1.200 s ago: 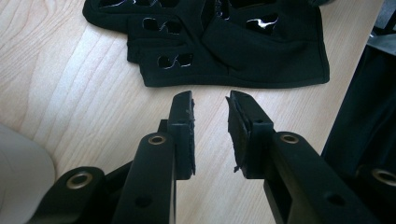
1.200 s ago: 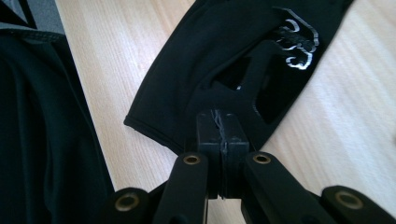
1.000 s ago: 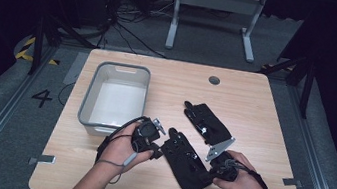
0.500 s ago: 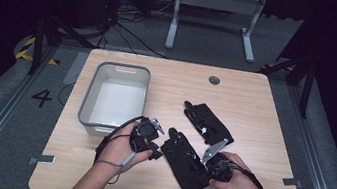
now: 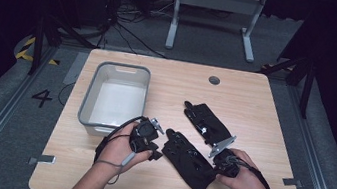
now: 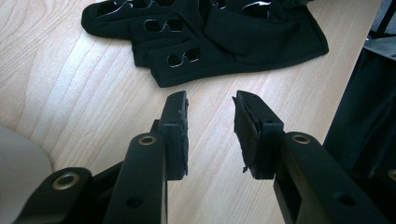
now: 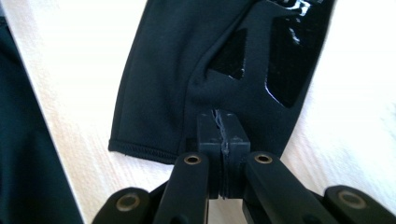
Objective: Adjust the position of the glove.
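Two black gloves lie on the wooden table. The near glove (image 5: pixel 187 160) lies between my hands and the far glove (image 5: pixel 207 123) lies behind it. My left gripper (image 5: pixel 156 146) rests by the near glove's fingers (image 6: pixel 177 60). Its jaws have just been opening and stand apart with nothing between them (image 6: pixel 210 126). My right gripper (image 5: pixel 219 167) is at the near glove's cuff end. It is shut (image 7: pixel 223 119), and the cuff fabric (image 7: pixel 159 93) puckers where the tips pinch it.
A grey bin (image 5: pixel 86 107) stands at the table's left, just behind my left hand; its pale corner (image 6: pixel 18 163) shows beside the left jaws. A round cable hole (image 5: pixel 214 80) sits near the far edge. Bare wood lies to the right and behind the gloves.
My right hand has edged a little to the left at the near glove's cuff. The left hand has stayed in place.
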Available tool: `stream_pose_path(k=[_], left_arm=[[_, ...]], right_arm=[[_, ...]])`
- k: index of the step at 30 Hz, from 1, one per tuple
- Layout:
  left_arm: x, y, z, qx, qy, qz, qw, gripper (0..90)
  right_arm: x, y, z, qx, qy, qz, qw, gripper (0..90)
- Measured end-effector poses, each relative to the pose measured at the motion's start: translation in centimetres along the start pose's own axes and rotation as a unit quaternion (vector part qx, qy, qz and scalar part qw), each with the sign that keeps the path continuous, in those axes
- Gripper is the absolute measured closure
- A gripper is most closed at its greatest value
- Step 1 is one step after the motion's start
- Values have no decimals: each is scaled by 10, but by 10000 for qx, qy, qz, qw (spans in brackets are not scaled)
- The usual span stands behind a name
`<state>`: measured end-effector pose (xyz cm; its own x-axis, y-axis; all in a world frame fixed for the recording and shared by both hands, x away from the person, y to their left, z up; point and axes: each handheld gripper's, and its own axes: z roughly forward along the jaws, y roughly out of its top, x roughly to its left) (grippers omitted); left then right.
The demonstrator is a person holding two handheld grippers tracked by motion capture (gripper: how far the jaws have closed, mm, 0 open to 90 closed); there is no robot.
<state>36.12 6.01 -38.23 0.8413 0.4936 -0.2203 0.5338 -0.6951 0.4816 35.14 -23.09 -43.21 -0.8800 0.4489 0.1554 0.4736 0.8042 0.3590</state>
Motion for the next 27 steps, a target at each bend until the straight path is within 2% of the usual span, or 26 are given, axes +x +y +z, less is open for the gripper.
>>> stream_pose_path(k=[6, 10, 11, 14, 16, 21, 24, 27], left_arm=[[1, -1, 0, -1, 36, -32, 10000, 635], [1, -1, 0, 1, 18, -34, 10000, 634], [1, -1, 0, 4, 10, -35, 10000, 635], [1, -1, 0, 2, 7, -38, 10000, 640], [1, 0, 1, 29, -25, -38, 10000, 653], [-1, 2, 6, 40, 12, -48, 10000, 753], [-1, 3, 9, -32, 82, -64, 9999, 831], [-1, 5, 11, -189, 117, -78, 9997, 894]], right_arm=[[-8, -4, -4, -41, -171, 150, 9997, 894], [-11, -6, -5, -71, -180, 199, 9996, 894], [-13, -6, -6, -73, -269, 239, 9993, 895], [-15, -7, -6, -92, -344, 284, 9990, 895], [-20, -10, -8, -189, -456, 394, 9980, 895], [-26, -14, -10, -320, -685, 586, 9954, 895], [-25, -14, -11, -352, -724, 556, 9952, 895], [-19, -12, -18, -561, -771, 477, 9943, 894]])
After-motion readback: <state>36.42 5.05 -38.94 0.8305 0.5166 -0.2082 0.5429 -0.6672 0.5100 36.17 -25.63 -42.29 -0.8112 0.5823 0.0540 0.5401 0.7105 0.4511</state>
